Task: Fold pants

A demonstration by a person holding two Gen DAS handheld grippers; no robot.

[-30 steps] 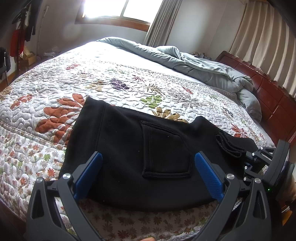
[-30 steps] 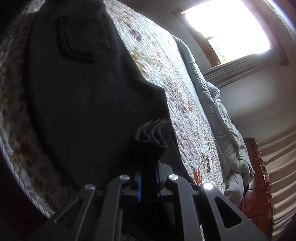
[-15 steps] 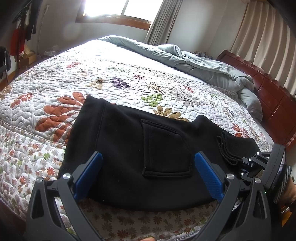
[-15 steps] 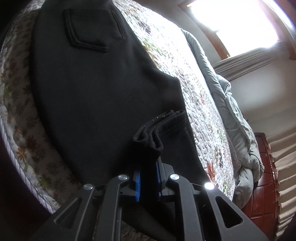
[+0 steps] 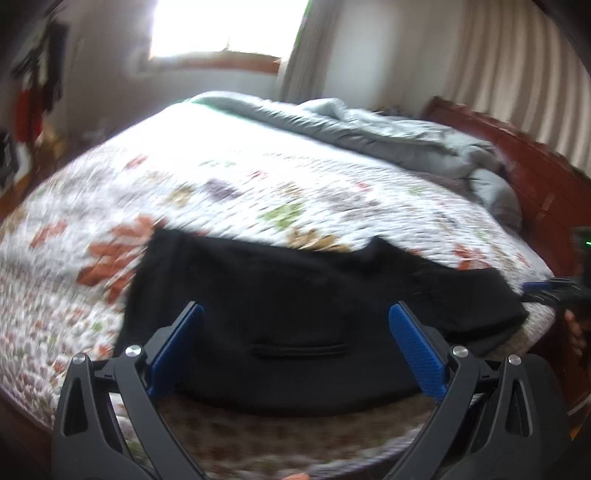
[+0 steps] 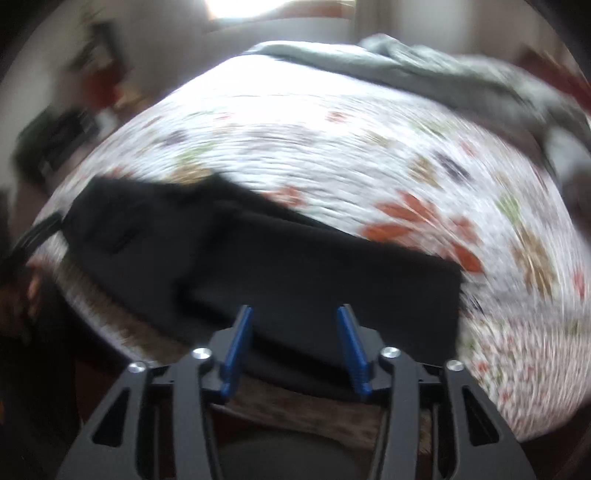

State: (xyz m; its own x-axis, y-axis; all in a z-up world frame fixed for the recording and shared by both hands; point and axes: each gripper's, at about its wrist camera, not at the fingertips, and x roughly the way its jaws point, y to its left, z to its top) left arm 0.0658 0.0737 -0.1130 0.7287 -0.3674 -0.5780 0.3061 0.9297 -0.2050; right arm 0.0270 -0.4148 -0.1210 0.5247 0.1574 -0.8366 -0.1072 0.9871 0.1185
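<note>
Black pants (image 5: 288,295) lie folded flat along the near edge of the bed, a back pocket seam showing near the front; in the right wrist view the pants (image 6: 295,269) stretch from left to right. My left gripper (image 5: 295,317) hovers over them, open wide, with nothing between its blue pads. My right gripper (image 6: 294,314) hangs above the near edge of the pants, its jaws opening, and no cloth sits between the pads. Both views are blurred by motion. The right gripper also shows at the far right edge of the left wrist view (image 5: 546,286).
A floral quilt (image 5: 258,192) covers the bed. A rumpled grey duvet (image 5: 388,129) lies at the far side, against a dark wooden headboard (image 5: 535,177). A window (image 5: 225,29) is bright behind; clothes hang at the far left. A hand (image 5: 574,328) shows at the right edge.
The right gripper let go of the pant cuffs it was pinching, rolled upright and pulled back. The cuffs now lie flat. The left gripper lifted slightly.
</note>
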